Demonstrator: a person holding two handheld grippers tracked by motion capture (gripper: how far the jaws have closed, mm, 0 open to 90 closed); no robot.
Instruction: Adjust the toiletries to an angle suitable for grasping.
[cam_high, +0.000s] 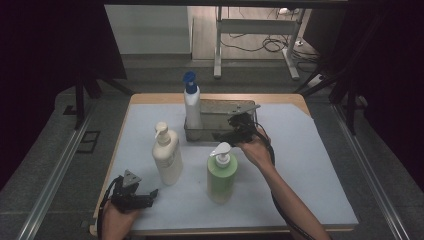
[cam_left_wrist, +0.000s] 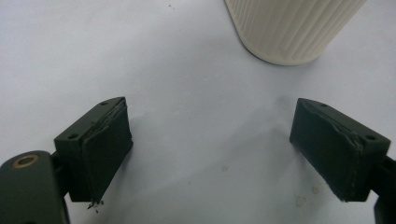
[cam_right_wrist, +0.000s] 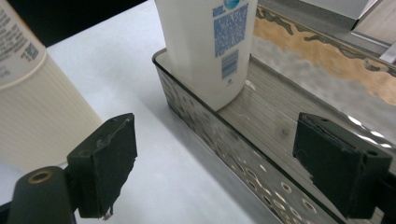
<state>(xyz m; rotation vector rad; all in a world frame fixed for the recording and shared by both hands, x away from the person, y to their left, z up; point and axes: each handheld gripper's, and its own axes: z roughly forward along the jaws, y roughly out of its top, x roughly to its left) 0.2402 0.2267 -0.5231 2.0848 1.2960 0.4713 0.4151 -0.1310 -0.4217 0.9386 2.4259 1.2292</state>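
Note:
A white bottle with a blue pump (cam_high: 192, 104) stands at the left end of a perforated metal tray (cam_high: 200, 135) at the back of the table. In front of the tray are a cream pump bottle (cam_high: 167, 156) and a green pump bottle (cam_high: 221, 174). My right gripper (cam_high: 219, 135) hovers at the tray's front wall, open and holding nothing. The right gripper view has its jaws (cam_right_wrist: 233, 163) wide apart over the tray rim (cam_right_wrist: 219, 135), with the white bottle (cam_right_wrist: 210, 46) ahead and the cream bottle (cam_right_wrist: 37, 112) at the left. My left gripper (cam_high: 151, 195) rests open near the front left; the cream bottle's base (cam_left_wrist: 292, 28) lies beyond its jaws (cam_left_wrist: 210, 154).
A pale blue-white mat (cam_high: 310, 165) covers the wooden table. Dark curtains hang at both sides, and a desk frame with cables (cam_high: 260, 35) stands on the floor behind. Metal rails (cam_high: 55, 170) run along the table's left and right.

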